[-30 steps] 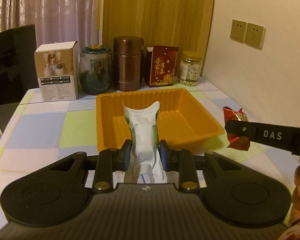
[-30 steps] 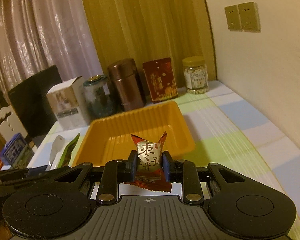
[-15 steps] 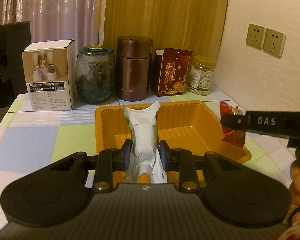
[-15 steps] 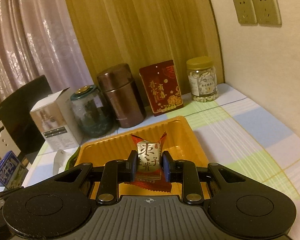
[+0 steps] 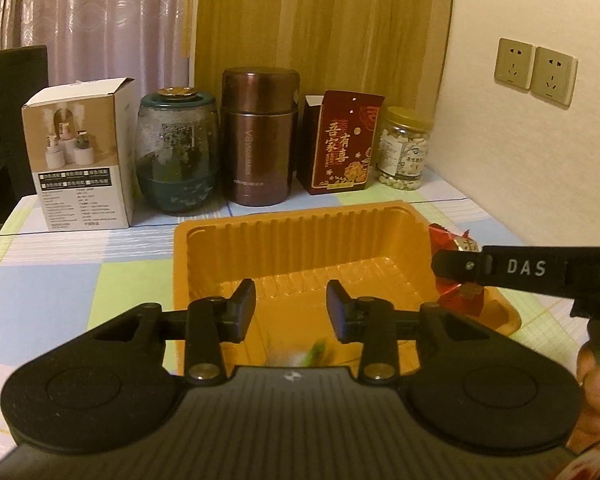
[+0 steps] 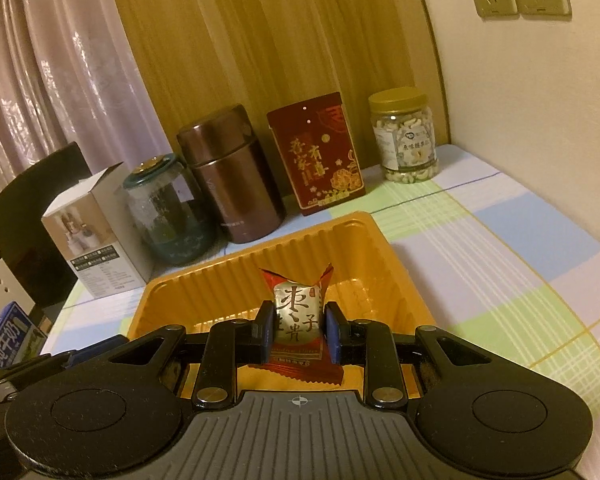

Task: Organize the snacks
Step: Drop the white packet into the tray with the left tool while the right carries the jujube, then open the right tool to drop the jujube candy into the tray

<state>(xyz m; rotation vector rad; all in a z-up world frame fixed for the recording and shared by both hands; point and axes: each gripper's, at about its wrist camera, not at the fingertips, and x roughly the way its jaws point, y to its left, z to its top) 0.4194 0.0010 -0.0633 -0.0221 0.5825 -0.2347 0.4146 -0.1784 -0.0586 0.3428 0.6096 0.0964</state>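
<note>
An orange plastic tray (image 5: 300,216) (image 6: 332,232) lies on the checked tablecloth. My left gripper (image 5: 291,300) hangs over the tray's near half, its jaws opening with nothing between the pads. Below it a blurred white and green snack packet (image 5: 314,354) drops into the tray. My right gripper (image 6: 298,330) is shut on a red and silver wrapped candy (image 6: 298,316) above the tray's near right part. In the left wrist view that candy (image 5: 456,276) shows at the tray's right side, pinched by the right gripper's finger (image 5: 460,266).
Along the back stand a white box (image 5: 80,160), a glass jar (image 5: 176,160), a brown flask (image 5: 260,140), a red carton (image 5: 340,144) and a jar of nuts (image 5: 404,148). A wall with sockets (image 5: 534,72) runs on the right. A blue milk carton (image 6: 8,336) sits far left.
My left gripper has let go of the white and green packet, which has fallen from between the pads. Both grippers have moved forward over the tray. The right still grips the candy.
</note>
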